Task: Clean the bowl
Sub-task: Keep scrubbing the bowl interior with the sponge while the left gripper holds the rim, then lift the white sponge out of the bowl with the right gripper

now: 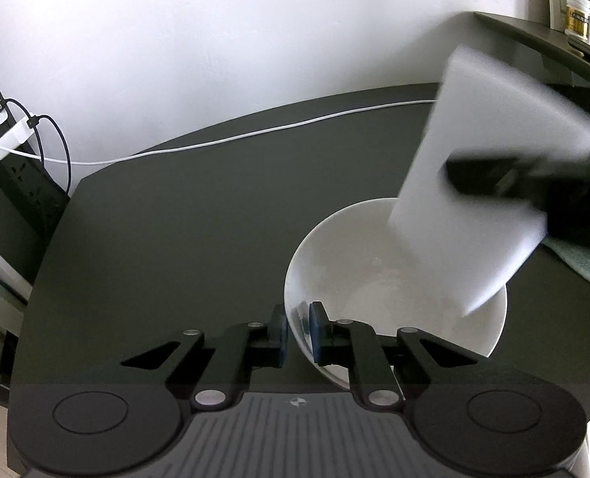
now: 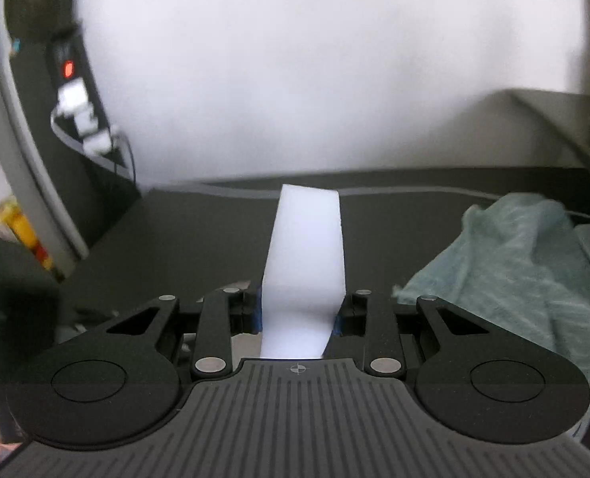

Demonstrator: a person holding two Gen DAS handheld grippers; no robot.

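White bowl [image 1: 374, 279] sits lower right of center in the left wrist view, on the dark table [image 1: 175, 239], tipped a bit toward the camera. Left gripper [image 1: 297, 328] pinches the bowl's near-left rim: one blue pad outside the wall, the other inside, jaws narrow and clamped on the rim. Bowl interior looks bare and white; can't tell any residue.

White sponge block [image 1: 490, 167] hangs over the bowl's far-right side, upper right of frame, lower corner dipping past the rim line; motion-blurred, so can't tell whether it touches the inner wall. Right gripper [image 1: 494, 177] comes in from the right edge, blurred black, clamped across the block's middle.

In the right wrist view the right gripper [image 2: 299, 314] squeezes the sponge [image 2: 307, 259] between its blue pads, the foam pinched in at the grip, block sticking forward and up at frame center. Bowl not visible in this view.

Teal cloth [image 2: 514, 271] lies crumpled on the table at right of the right wrist view; a strip of it shows at the right edge of the left view [image 1: 585, 267]. White cable [image 1: 255, 133] runs across the table's far edge to a power strip with white plugs [image 1: 0, 127] at upper left. Shelf with small jars [image 1: 581, 20] sits in the upper right corner. White wall [image 1: 215, 40] behind.
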